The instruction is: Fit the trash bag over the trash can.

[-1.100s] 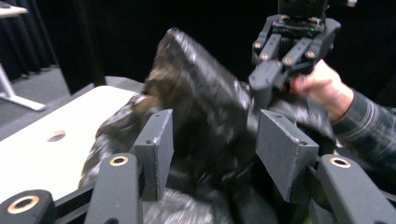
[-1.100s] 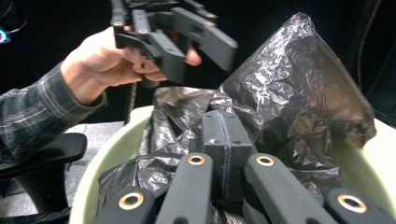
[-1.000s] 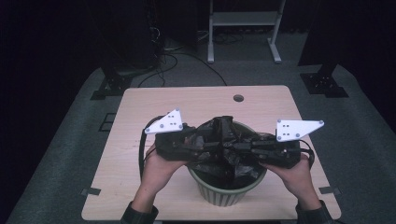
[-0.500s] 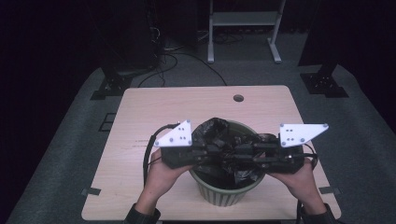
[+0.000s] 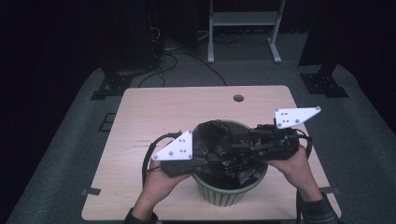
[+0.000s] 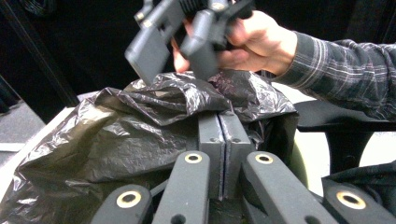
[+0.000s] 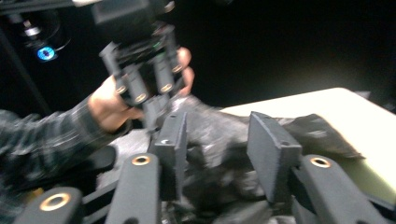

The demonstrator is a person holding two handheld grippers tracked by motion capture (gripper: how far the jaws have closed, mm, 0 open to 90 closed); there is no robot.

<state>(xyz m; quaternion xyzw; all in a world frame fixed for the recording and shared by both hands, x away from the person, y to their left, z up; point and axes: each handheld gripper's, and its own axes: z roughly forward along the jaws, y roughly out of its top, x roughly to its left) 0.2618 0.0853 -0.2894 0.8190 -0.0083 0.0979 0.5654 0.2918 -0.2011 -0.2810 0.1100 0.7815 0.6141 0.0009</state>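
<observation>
- A pale wooden table [image 5: 154,112] with rounded corners stands on grey carpet; its far half is bare apart from a small round hole [image 5: 238,98] near the far edge, so there is open room there.
- A ribbed, pale green bin [image 5: 224,193] sits close to the table's near edge, between the person's two hands, with only a narrow strip of tabletop in front of it.
- A black plastic bag [image 5: 219,149] lines the bin; it is thin, glossy and heavily crinkled, bunched up over the rim (in the left gripper view [image 6: 116,140] its folds catch the light like foil).
- The left gripper [image 5: 198,161] is at the bin's left rim. Its two flat black jaws are pressed together, with a fold of the bag pinched between them at the tips.
- The right gripper [image 5: 243,142] reaches in from the bin's right rim, just across from the left one. Its jaws have just been opening and now stand partly apart; crumpled bag lies in the gap between them, but the pads do not press on it.
- Each gripper carries a flat grey three-cornered plate on top and a black cable trailing behind.
- A plaid sleeve [image 6: 341,70] covers the right forearm.
- Beyond the table the room is dark; a white metal stand [image 5: 243,28] and loose cables [image 5: 182,51] lie on the floor at the far side.
</observation>
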